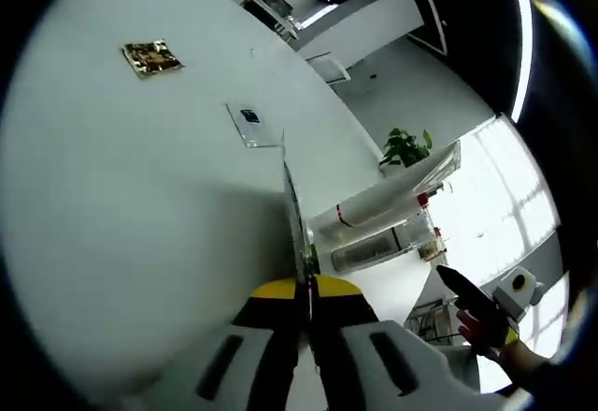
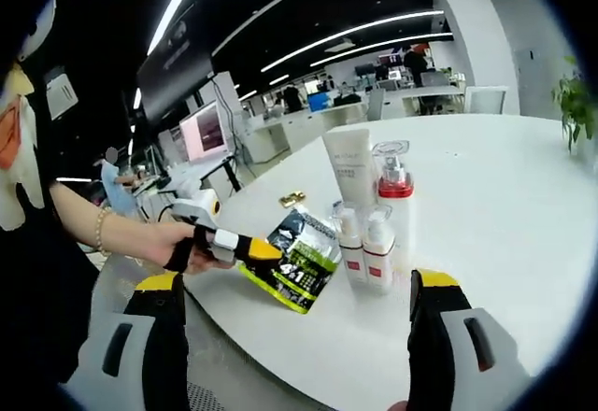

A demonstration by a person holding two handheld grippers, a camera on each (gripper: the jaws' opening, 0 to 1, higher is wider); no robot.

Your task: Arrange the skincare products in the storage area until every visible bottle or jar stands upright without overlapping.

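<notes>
The left tool (image 2: pixel 245 248) is seen in the right gripper view clenched on a black and green sachet (image 2: pixel 297 260), held in a person's hand (image 2: pixel 177 243) at the near edge of the white surface (image 2: pixel 486 196). In the left gripper view the same tool's (image 1: pixel 306 306) jaws are pressed together on the sachet's edge (image 1: pixel 295 219), which is seen end-on as a thin line, so its print cannot be read. The right tool (image 2: pixel 294 313) is released, its jaws standing wide apart with nothing between them.

The skincare products are gathered just right of the sachet. Four are counted: a tall white tube (image 2: pixel 350 166) standing upright, a clear pump bottle (image 2: pixel 393 182) with a red band just beside it, and two small white bottles (image 2: pixel 350 243) (image 2: pixel 379 246) with red bands in front, touching each other. Whether a clear holder encloses them cannot be told. In the left gripper view the tube (image 1: pixel 374 207) and a clear bottle (image 1: pixel 383 246) are partly hidden behind the sachet; the other bottles there are hard to make out.

Farther from the sachet, one small gold packet (image 1: pixel 150 57) and one clear square item (image 1: pixel 252 122) lie apart on the surface. The gold packet (image 2: pixel 292 198) is seen behind the sachet in the right gripper view. A potted plant (image 1: pixel 405 146) stands beyond the surface.
</notes>
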